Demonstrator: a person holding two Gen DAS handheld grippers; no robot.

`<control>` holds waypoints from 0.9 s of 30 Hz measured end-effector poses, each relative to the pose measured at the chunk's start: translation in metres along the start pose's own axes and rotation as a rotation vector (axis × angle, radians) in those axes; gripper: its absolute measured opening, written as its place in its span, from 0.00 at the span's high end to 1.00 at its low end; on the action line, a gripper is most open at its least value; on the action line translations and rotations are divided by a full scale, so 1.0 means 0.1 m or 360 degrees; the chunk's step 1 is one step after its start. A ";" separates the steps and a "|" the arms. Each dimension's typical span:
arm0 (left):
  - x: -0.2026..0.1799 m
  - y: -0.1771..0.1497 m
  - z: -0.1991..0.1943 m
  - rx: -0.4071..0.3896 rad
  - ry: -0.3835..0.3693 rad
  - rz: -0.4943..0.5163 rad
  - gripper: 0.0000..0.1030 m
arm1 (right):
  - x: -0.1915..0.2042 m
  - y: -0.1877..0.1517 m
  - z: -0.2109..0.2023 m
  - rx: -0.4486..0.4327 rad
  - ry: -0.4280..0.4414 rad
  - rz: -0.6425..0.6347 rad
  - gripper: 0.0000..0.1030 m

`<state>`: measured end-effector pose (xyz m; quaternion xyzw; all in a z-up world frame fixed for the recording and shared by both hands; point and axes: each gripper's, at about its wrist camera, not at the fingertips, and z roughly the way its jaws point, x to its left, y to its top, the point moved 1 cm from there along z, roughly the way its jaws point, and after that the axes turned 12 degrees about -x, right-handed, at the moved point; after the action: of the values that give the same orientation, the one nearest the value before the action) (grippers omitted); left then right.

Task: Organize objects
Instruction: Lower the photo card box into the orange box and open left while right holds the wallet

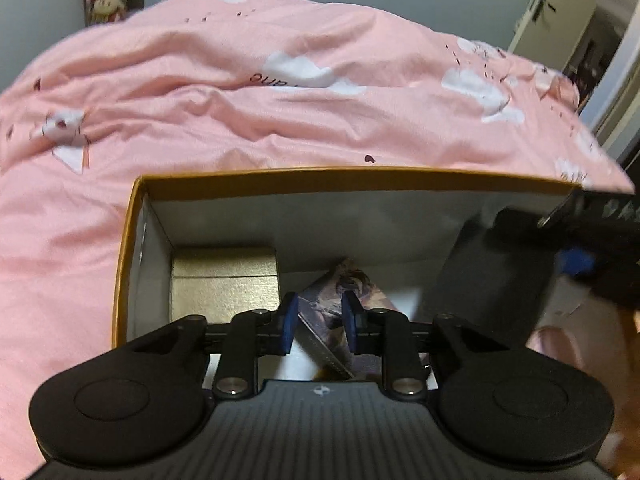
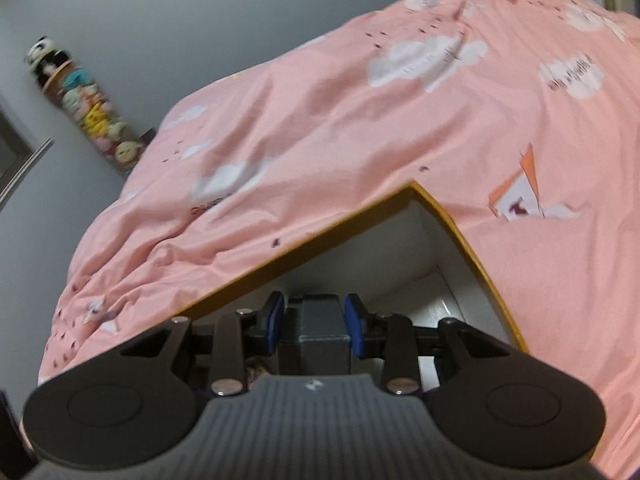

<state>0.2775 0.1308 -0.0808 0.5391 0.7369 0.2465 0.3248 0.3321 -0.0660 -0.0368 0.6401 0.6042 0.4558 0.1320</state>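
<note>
An open cardboard box (image 1: 132,248) with an orange rim sits on a bed covered by a pink quilt (image 1: 240,100). The left gripper (image 1: 318,322) reaches into the box, its blue pads partly apart on either side of a tilted printed card pack (image 1: 340,292); whether they press it is hard to tell through the blur. A gold box (image 1: 224,284) lies in the far left corner. The right gripper (image 2: 316,326) clamps a dark grey block (image 2: 322,328) over the box's right side.

Rumpled pink cloud-print bedding (image 1: 280,92), grey wall (image 2: 160,20), blurry plush toys (image 2: 92,116), perhaps stacked
</note>
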 end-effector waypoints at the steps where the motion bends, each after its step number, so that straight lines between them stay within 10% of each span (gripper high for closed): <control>1: 0.02 0.00 0.01 0.0008 -0.0013 -0.0028 0.72 | -0.01 -0.02 0.03 0.0002 -0.0018 0.0016 0.66; 9: 0.07 0.00 0.05 0.0064 -0.0095 -0.0130 0.72 | -0.02 -0.09 0.17 0.0055 -0.0041 0.0055 0.66; 20: 0.13 0.02 0.05 0.0095 -0.0197 -0.0249 0.72 | -0.08 -0.08 0.32 0.0485 -0.0100 -0.0009 0.55; 27: 0.13 0.02 0.04 0.0095 -0.0189 -0.0232 0.72 | -0.21 -0.17 0.31 0.0470 -0.0023 0.0152 0.61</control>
<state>0.2787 0.1441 -0.0849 0.5073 0.7606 0.1677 0.3688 0.3466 -0.0687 -0.0750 0.6838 0.6326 0.3632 0.0190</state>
